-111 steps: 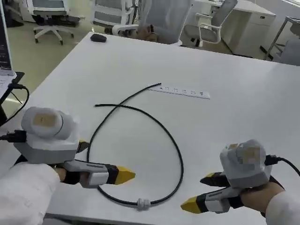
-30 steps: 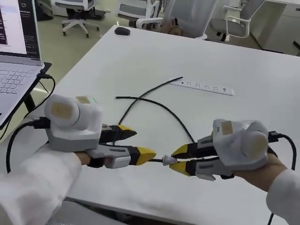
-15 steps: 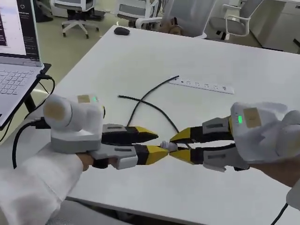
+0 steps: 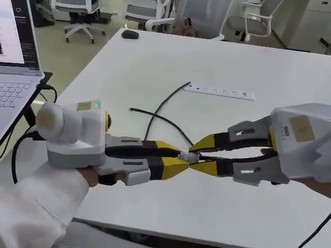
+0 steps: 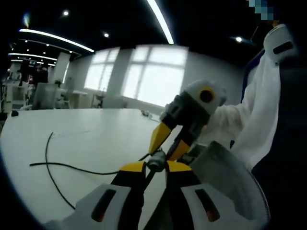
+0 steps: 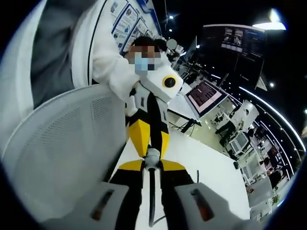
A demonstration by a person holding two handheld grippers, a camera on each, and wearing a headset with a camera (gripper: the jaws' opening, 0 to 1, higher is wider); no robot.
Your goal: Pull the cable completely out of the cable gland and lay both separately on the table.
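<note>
Left tool [image 4: 181,158] pinches the cable gland [image 4: 186,156], right tool [image 4: 193,158] the adjoining cable [image 4: 165,120].

No legible txt anywhere. Head view, far left: laptop screen [image 4: 15,26] w/ lines of print, too small to read. Tan sticker [image 4: 84,106] on left gripper [image 4: 182,157], second sticker [image 4: 301,129] on right gripper [image 4: 192,158], can't make out any print. Right gripper view: wall posters [image 6: 125,17] & monitor [image 6: 204,96], all blurred.

Bright, even overhead light; gripper views fisheye-warped, edges soft.
</note>
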